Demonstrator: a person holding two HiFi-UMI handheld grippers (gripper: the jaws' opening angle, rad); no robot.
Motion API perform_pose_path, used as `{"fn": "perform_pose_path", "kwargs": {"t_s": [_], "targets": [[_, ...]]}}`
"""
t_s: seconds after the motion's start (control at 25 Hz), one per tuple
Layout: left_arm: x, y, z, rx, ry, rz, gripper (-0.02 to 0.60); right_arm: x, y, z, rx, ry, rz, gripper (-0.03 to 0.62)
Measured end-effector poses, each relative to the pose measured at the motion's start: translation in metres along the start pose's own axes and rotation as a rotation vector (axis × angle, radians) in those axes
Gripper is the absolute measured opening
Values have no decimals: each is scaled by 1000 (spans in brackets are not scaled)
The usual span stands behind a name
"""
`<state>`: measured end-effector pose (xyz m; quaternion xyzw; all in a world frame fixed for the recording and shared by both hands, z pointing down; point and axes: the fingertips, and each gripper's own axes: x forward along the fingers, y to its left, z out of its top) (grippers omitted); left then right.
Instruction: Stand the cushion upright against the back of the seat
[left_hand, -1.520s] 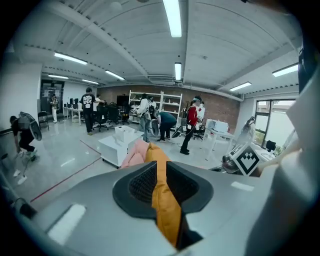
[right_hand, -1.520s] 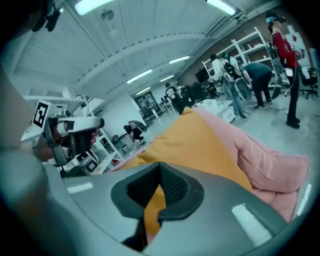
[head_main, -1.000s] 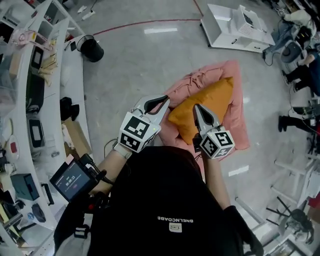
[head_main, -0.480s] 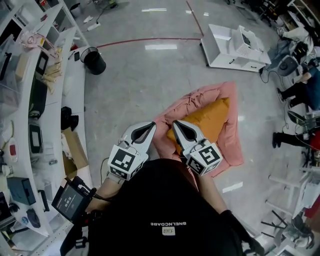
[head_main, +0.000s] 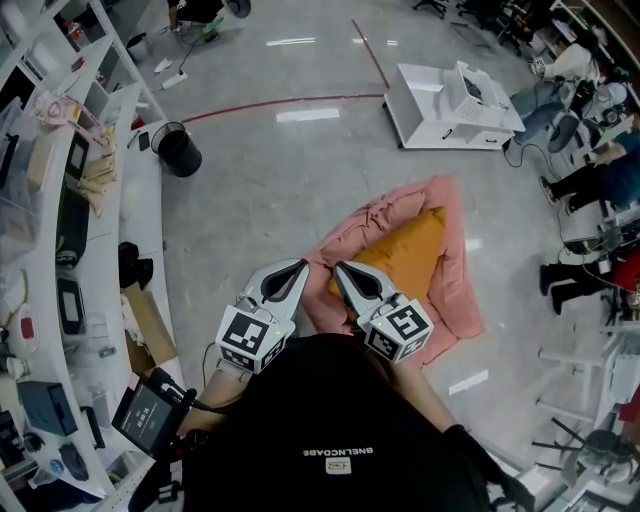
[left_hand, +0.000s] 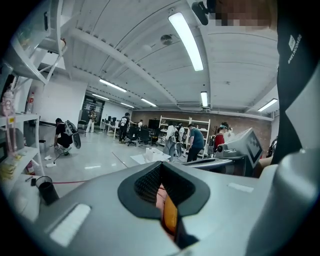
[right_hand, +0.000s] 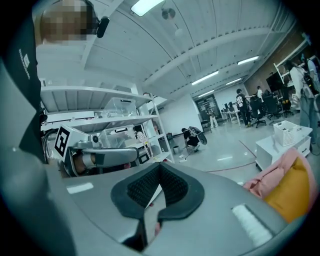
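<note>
A black bin (head_main: 180, 150) is standing on the floor at the far left. The left gripper (head_main: 298, 268) is hovering near the person's chest, its jaws pressed together on nothing. Just to its right, the right gripper (head_main: 341, 268) is also closed and empty. Farther right, the orange cushion (head_main: 405, 255) is resting on the pink-covered seat (head_main: 455, 290).
</note>
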<state>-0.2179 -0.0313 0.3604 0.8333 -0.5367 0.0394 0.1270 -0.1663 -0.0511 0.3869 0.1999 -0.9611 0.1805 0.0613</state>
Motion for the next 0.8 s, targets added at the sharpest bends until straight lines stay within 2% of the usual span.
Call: {"fn": "perform_pose_path", "kwargs": {"t_s": [0.6, 0.8], "targets": [[15, -7, 0, -20, 13, -47, 11, -16, -17, 1, 20, -5, -64, 2], [18, 1, 0, -32, 14, -34, 11, -9, -24, 3, 23, 1, -69, 2]]}}
